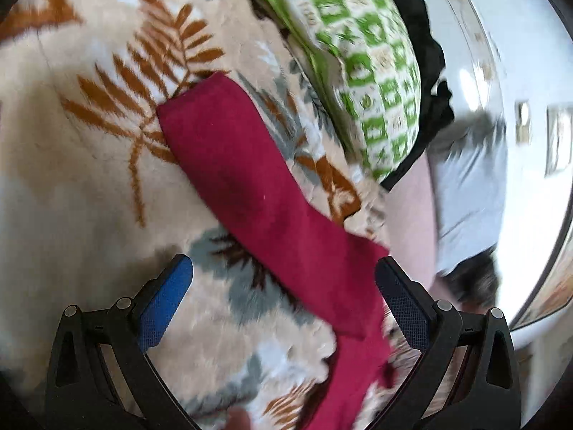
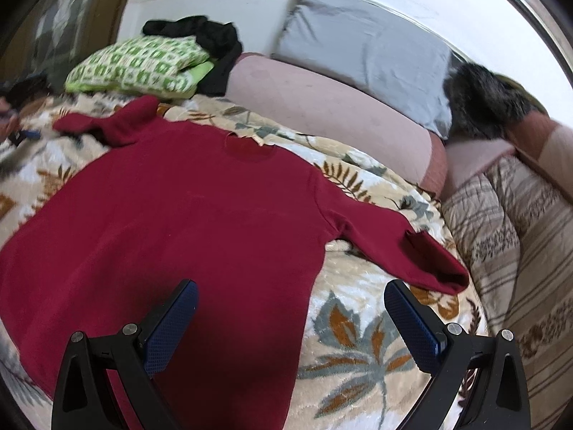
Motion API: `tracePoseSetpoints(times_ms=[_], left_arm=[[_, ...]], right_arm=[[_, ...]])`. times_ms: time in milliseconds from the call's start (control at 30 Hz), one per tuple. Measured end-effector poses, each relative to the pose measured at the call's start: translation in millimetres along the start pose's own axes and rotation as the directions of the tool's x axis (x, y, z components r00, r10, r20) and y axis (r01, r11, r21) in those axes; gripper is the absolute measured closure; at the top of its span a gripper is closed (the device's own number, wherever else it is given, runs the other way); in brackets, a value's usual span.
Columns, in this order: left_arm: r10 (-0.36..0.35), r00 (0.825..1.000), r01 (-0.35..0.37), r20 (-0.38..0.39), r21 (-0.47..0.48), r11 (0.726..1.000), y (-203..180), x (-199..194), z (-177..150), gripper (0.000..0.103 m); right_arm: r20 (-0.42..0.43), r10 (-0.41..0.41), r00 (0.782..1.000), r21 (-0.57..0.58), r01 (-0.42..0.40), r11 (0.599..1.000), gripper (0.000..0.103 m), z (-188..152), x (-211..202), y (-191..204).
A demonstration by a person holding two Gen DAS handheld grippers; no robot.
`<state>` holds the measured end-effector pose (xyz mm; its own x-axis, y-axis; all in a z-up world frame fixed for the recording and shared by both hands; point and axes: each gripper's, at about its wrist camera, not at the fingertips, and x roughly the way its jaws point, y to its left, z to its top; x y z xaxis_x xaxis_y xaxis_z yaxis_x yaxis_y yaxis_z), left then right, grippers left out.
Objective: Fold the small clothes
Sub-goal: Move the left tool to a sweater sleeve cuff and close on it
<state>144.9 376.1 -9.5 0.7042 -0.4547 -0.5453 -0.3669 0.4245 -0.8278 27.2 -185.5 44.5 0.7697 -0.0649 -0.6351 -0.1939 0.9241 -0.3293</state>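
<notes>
A dark red long-sleeved sweater (image 2: 172, 215) lies spread flat on a leaf-patterned blanket (image 2: 358, 351), collar toward the far side. Its right sleeve (image 2: 404, 247) reaches toward the bed's right edge. Its left sleeve (image 1: 250, 186) runs diagonally through the left wrist view. My left gripper (image 1: 283, 294) hovers open over that sleeve, the cloth passing between the fingers and close to the right finger (image 1: 404, 308). My right gripper (image 2: 290, 319) is open above the sweater's lower right hem, holding nothing.
A green-and-white patterned folded item (image 2: 132, 68) with black clothing (image 2: 207, 43) on it sits at the far left. A pink bolster (image 2: 322, 107), a grey pillow (image 2: 365, 57) and a dark furry thing (image 2: 483, 96) line the back. A striped quilt (image 2: 519, 251) lies to the right.
</notes>
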Motion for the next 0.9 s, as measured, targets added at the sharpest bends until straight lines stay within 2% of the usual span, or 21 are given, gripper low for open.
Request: tracePoseSetpoints(times_ms=[67,167,333,400,467,567,600,767,900], left_arm=[[-0.025,1.0,0.025,-0.002,-0.04,0.999,8.3,7.7,3.2,0.001],[-0.058,0.997,0.06,0.055,-0.034,0.998,8.3,11.0,13.0,0.001],[-0.11,0.988,0.119,0.104,-0.08,0.99,12.0,18.7,36.8,0.001],[-0.106,0.989,0.115,0.104,-0.089,0.989,10.8,21.4,42.6,0.001],[-0.137,0.985,0.144,0.109,-0.064,0.987,7.2,21.2,45.5,0.001],[-0.216,0.969,0.218,0.118,-0.005,0.976,4.2,16.8,44.8,0.001],[-0.221,0.968,0.222,0.12,-0.003,0.975,6.6,16.9,44.4,0.001],[-0.207,0.964,0.209,0.167,0.002,0.978,14.6,19.0,39.3,0.001],[-0.086,0.991,0.08,0.102,0.066,0.995,-0.7,33.0,37.1,0.001]], right_arm=[[-0.001,-0.004,1.0,-0.041,0.004,0.999,0.0,-0.4,2.5,6.9],[-0.006,-0.001,1.0,-0.083,0.0,0.997,0.0,-0.9,6.5,15.5],[-0.017,0.007,1.0,-0.115,-0.009,0.993,0.0,-1.2,11.4,21.4],[-0.02,0.007,1.0,-0.119,-0.009,0.993,0.0,-1.5,13.2,22.0],[-0.025,0.005,1.0,-0.125,-0.008,0.992,0.0,-1.2,15.6,23.7],[-0.022,0.003,1.0,-0.141,-0.006,0.99,0.0,-1.3,16.9,27.0],[-0.02,0.004,1.0,-0.145,-0.007,0.989,0.0,-0.9,17.3,28.2],[-0.021,0.004,1.0,-0.174,-0.008,0.985,0.0,-0.9,20.1,33.6],[-0.023,0.003,1.0,-0.19,-0.007,0.982,0.0,-1.7,20.9,36.2]])
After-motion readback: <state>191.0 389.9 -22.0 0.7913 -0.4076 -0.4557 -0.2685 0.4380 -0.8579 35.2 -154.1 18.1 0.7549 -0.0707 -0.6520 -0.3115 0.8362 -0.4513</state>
